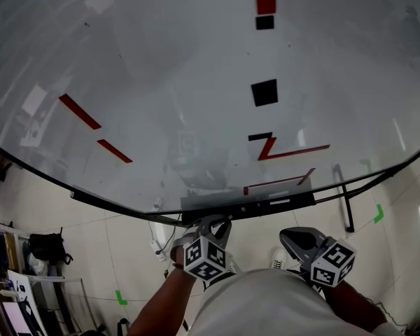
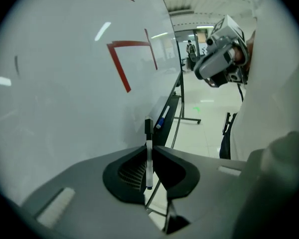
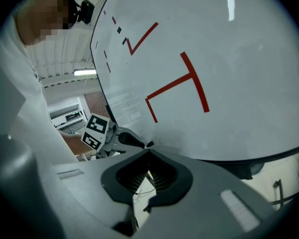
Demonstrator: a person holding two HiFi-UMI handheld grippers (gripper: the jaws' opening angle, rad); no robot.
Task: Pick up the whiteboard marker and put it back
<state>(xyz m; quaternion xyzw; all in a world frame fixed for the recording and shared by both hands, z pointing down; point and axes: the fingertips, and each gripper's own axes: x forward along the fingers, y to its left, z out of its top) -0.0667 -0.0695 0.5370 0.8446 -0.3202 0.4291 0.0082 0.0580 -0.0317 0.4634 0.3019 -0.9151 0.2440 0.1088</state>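
Observation:
A whiteboard marker with a white barrel and a black cap stands upright between the jaws of my left gripper, which is shut on it close to the whiteboard. In the head view the left gripper is just below the board's black tray. The right gripper view shows the left gripper with the marker's black end near the board. My right gripper is shut with nothing in it; it hangs lower right of the tray in the head view.
A second marker with a blue cap lies on the tray. Red lines and black squares mark the board. The board's stand leg reaches onto the tiled floor. A black bag and shelves stand at left.

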